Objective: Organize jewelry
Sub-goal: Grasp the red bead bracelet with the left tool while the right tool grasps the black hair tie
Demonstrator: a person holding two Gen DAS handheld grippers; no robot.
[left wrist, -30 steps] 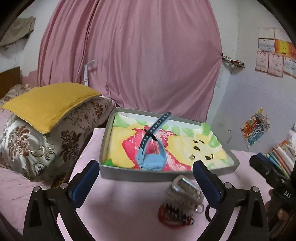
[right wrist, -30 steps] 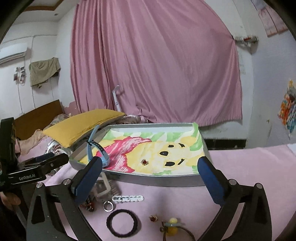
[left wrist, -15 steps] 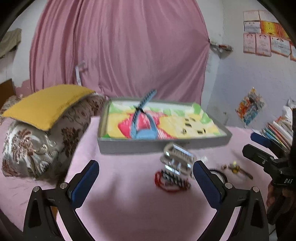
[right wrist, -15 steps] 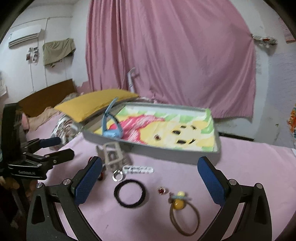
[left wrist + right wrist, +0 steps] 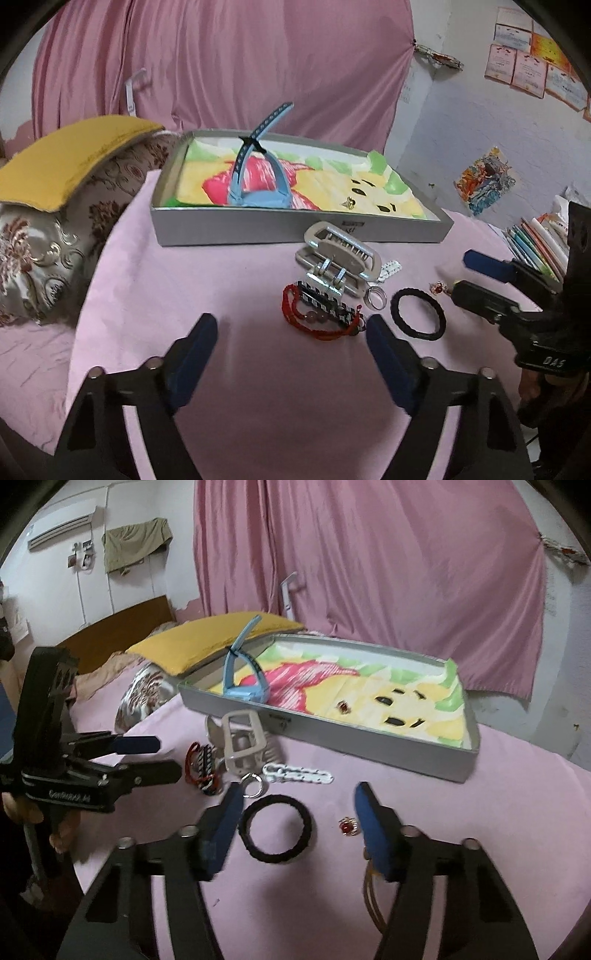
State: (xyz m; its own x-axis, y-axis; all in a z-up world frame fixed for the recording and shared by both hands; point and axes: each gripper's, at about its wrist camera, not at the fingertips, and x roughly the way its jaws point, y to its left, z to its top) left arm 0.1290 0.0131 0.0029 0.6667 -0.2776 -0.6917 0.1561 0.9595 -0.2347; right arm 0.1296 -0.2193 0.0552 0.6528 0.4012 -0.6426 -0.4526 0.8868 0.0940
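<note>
A grey tray (image 5: 295,227) (image 5: 332,734) with a cartoon lining holds a blue watch (image 5: 258,184) (image 5: 240,679) and a small red earring (image 5: 343,707). In front of it on the pink cloth lie a silver hair clip (image 5: 338,254) (image 5: 242,740), a red and black bracelet (image 5: 319,314) (image 5: 201,762), a silver ring (image 5: 375,297) (image 5: 253,784), a white chain piece (image 5: 297,775), a black hair band (image 5: 417,314) (image 5: 277,829) and a red earring (image 5: 347,827). My left gripper (image 5: 291,345) is open, just short of the bracelet. My right gripper (image 5: 299,812) is open over the black band and the earring.
A yellow cushion (image 5: 70,158) lies on a patterned pillow (image 5: 48,240) to the left of the tray. Books (image 5: 535,240) stand at the right edge. A brown hair tie (image 5: 373,893) lies partly hidden under my right finger. A pink curtain hangs behind.
Both grippers have pulled back from the tray and tilted down toward the loose jewelry in front of it. Nothing was picked up; both stayed open.
</note>
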